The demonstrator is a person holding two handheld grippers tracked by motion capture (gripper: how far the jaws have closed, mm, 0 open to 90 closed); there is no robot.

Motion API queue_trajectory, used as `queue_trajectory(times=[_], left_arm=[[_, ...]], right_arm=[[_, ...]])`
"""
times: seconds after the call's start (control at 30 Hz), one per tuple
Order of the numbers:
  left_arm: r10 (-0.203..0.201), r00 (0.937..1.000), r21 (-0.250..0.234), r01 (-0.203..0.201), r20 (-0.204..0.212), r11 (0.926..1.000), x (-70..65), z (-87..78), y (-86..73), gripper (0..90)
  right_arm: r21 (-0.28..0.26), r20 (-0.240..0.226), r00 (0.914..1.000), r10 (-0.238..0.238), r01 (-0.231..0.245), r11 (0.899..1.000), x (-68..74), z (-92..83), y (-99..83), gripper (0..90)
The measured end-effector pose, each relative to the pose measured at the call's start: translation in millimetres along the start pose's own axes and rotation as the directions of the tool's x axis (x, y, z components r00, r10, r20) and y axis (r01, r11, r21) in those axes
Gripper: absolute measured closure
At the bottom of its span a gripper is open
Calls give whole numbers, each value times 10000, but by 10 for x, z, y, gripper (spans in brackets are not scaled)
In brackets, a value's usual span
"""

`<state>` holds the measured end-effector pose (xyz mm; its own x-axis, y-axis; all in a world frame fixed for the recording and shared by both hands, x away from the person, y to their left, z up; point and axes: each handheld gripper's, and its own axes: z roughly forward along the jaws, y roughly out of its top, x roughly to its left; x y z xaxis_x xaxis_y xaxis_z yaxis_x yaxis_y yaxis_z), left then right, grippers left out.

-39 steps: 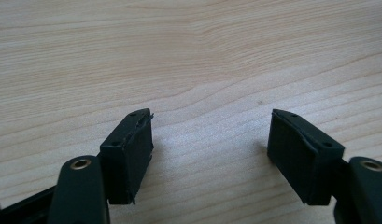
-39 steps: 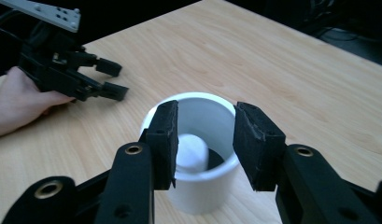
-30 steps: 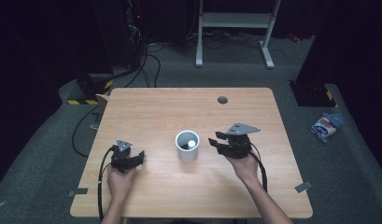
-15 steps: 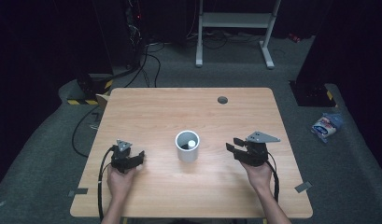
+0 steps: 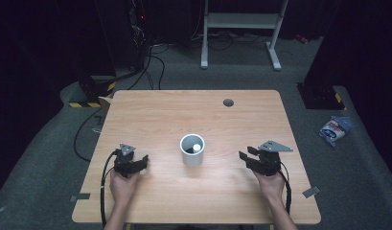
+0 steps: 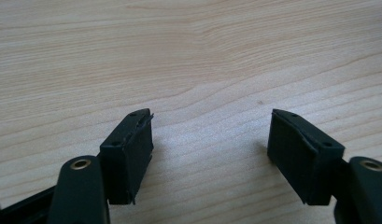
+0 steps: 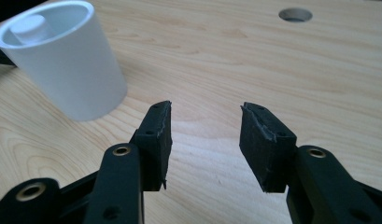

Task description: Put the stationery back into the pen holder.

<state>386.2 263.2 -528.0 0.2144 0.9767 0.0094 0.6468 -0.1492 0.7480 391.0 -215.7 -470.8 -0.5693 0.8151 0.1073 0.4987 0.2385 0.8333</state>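
Two tools: left tool (image 5: 144,162) rests low on the near left of the worktop (image 5: 155,115); right tool (image 5: 246,157) sits at the near right, both gripped by the person's hands.
Left tool state: jaws stand wide apart with bare wood between them in the left gripper view (image 6: 209,154); nothing held.
Right tool state: jaws part open and have just been opening; only wood lies between them in the right gripper view (image 7: 205,140); nothing held.
Cup: white cup (image 5: 192,150) stands near the middle of the worktop, between the two tools and apart from both; nearer the right tool's line of sight, where it shows at the upper left (image 7: 62,58).
Cup axis: upright, long axis vertical, open mouth facing up.
Inside the cup: small white piece (image 5: 197,147) lies within, its round top seen near the rim (image 7: 32,25).
In the way: nothing lies between either tool and the cup; the wood there is bare.
Worktop hole: round grommet hole (image 5: 228,102) at the far side, right of centre.
Floor, right: blue and white packet (image 5: 333,129) lies on the grey floor beyond the worktop's right edge.
Floor, far: white frame (image 5: 239,28) stands behind the worktop; black cables (image 5: 150,62) trail at the far left.
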Motion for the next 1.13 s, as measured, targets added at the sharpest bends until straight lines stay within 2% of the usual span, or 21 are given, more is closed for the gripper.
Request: queue_trajectory(times=[0.4, 0.6, 0.67, 0.7, 0.73, 0.77, 1.13], left_arm=[[13, 10000, 1, -13, -2, 10000, 1, 0, 0, 310], [11, 10000, -2, -11, -5, 10000, 1, 0, 0, 310], [11, 10000, -14, -11, -13, 10000, 0, 1, 0, 310], [10, 10000, -15, -10, -15, 10000, 0, 0, -1, 310], [7, 10000, -15, -7, -16, 10000, 0, 0, -1, 309], [11, 10000, -13, -11, -22, 10000, -1, 0, -1, 309], [-8, 10000, -15, 8, -12, 10000, 0, 1, -1, 308]], right_arm=[[1056, 801, 9965, 224, -308, 9939, -127, 119, -266, 515], [1501, 1246, 9922, -73, -116, 9886, -169, 175, -339, 501], [1765, 1392, 9901, -184, -66, 9843, -174, 206, -364, 486], [2077, 1511, 9880, -314, -7, 9782, -178, 239, -395, 457], [1744, 1508, 9873, -495, 227, 9844, -176, 244, -436, 444], [1685, 1487, 9878, -464, 209, 9855, -182, 240, -445, 433], [1698, 1563, 9863, -521, 252, 9852, -193, 250, -439, 405]])
